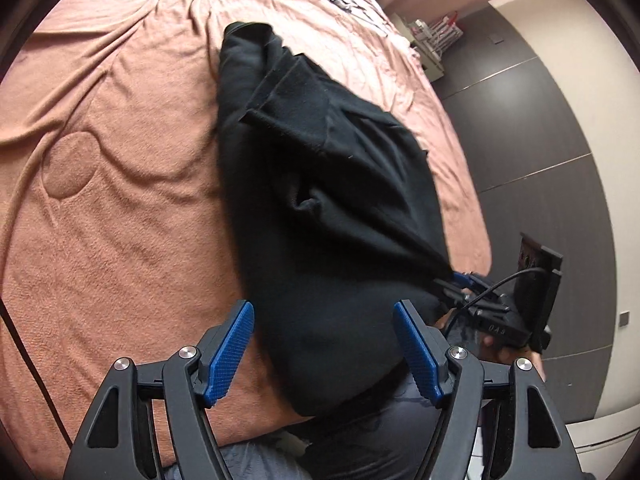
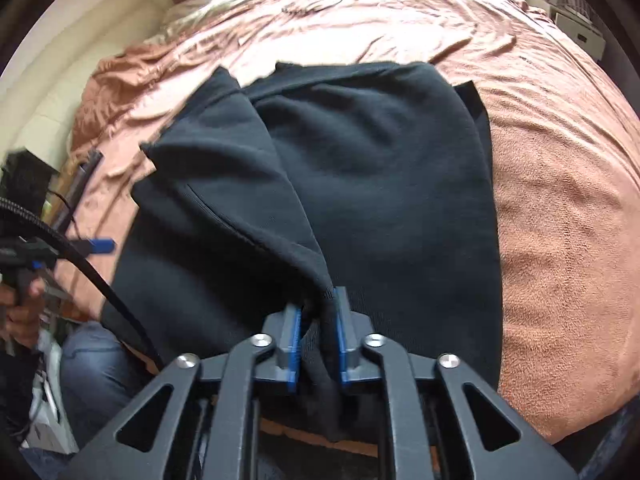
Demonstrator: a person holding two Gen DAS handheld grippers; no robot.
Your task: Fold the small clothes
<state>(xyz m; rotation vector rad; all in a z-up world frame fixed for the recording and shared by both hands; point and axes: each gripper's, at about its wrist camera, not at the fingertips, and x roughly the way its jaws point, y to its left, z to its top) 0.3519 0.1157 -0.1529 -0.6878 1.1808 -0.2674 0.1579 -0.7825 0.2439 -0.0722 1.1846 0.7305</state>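
A black garment (image 1: pixel 320 184) lies partly folded on the salmon bedspread (image 1: pixel 120 200), its lower edge hanging over the near side of the bed. My left gripper (image 1: pixel 326 344) stands open above that lower edge; the blue pads (image 1: pixel 232 356) sit either side of the cloth without pressing it. My right gripper (image 2: pixel 318 304) is shut on a bunched corner of the black garment (image 2: pixel 360 180), pulling a fold taut. The right gripper (image 1: pixel 460 284) also shows in the left wrist view, pinching that corner. The left gripper's blue fingertip (image 2: pixel 100 245) shows at the left edge of the right wrist view.
The bed's edge runs along the right, with dark floor tiles (image 1: pixel 540 160) beyond it. A white rack (image 1: pixel 432 48) stands by the far corner. A person's jeans-clad leg (image 2: pixel 96 364) is beside the bed. A black cable (image 2: pixel 100 276) trails from the left gripper.
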